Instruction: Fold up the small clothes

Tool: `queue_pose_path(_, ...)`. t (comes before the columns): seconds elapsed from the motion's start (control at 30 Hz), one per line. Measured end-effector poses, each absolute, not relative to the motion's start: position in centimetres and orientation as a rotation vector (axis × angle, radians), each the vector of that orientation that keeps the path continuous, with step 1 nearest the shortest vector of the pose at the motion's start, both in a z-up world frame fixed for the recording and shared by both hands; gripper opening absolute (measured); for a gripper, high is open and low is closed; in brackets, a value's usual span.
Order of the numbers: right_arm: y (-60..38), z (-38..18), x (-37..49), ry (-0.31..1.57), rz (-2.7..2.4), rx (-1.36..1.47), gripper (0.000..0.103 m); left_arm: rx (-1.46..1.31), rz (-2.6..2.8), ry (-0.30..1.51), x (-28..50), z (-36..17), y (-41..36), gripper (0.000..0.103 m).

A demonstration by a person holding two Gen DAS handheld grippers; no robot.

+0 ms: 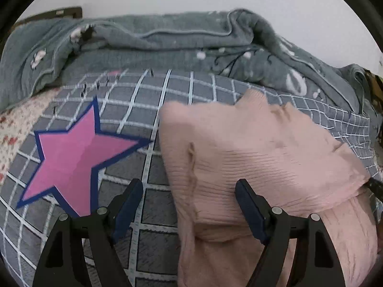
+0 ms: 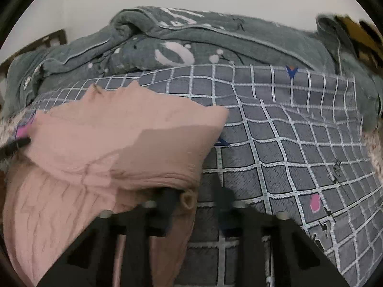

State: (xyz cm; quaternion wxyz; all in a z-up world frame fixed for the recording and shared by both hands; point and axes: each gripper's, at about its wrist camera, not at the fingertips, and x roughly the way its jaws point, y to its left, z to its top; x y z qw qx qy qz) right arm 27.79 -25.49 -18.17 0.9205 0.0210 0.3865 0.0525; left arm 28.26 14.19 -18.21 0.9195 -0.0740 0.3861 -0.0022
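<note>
A pink ribbed knit garment (image 1: pixel 263 148) lies partly folded on the grey checked bedsheet (image 1: pixel 158 239). My left gripper (image 1: pixel 189 186) stands open just over its near left edge: the left finger is above the bare sheet and the right finger above the knit. In the right wrist view the same garment (image 2: pixel 119 129) fills the left half. My right gripper (image 2: pixel 196 192) is blurred at the garment's near right corner. Its jaws are narrow but apart. A small rolled bit of pink cloth (image 2: pixel 189 199) sits between them against the left finger, clear of the right one.
A rumpled grey quilt (image 1: pixel 167 43) is heaped along the far side of the bed against the white wall. A pink star print (image 1: pixel 71 160) marks the sheet left of the garment. The bedsheet (image 2: pixel 299 143) stretches bare to the right. A dark headboard (image 1: pixel 67 12) shows far left.
</note>
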Motion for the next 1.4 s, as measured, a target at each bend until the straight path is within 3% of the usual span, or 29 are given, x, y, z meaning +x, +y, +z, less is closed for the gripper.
queue_pose_path(0.07,-26.8,-18.5,27.6,0.824,0.119,0.104,0.036,-0.18,-0.007,0.788,28.1,-18.0,14.8,0.08)
queue_pose_path(0.13,-27.3,-18.2,27.1,0.829,0.146,0.077,0.042,-0.205,-0.002,0.784,28.0,-18.0,15.3,0.08)
queue_pose_path(0.3,-27.5,-16.0,25.1,0.723,0.22,0.031,0.045,-0.214,0.002,0.792,28.6,-18.2,15.4,0.08)
queue_pose_path(0.37,-27.6,-15.3,25.0,0.672,0.228,0.059,0.052,-0.218,0.006,0.791,28.8,-18.2,15.4,0.08)
queue_pose_path(0.5,-26.9,-15.7,27.5,0.691,0.245,0.152,0.052,-0.213,0.015,0.791,29.2,-18.3,15.1,0.077)
queue_pose_path(0.67,-25.9,-19.5,29.9,0.86,0.154,0.091,0.051,-0.219,-0.001,0.786,29.2,-18.6,15.1,0.065)
queue_pose_path(1.4,-27.8,-18.1,27.1,0.722,0.137,0.171,0.051,-0.248,-0.014,0.764,27.9,-18.5,15.3,0.065)
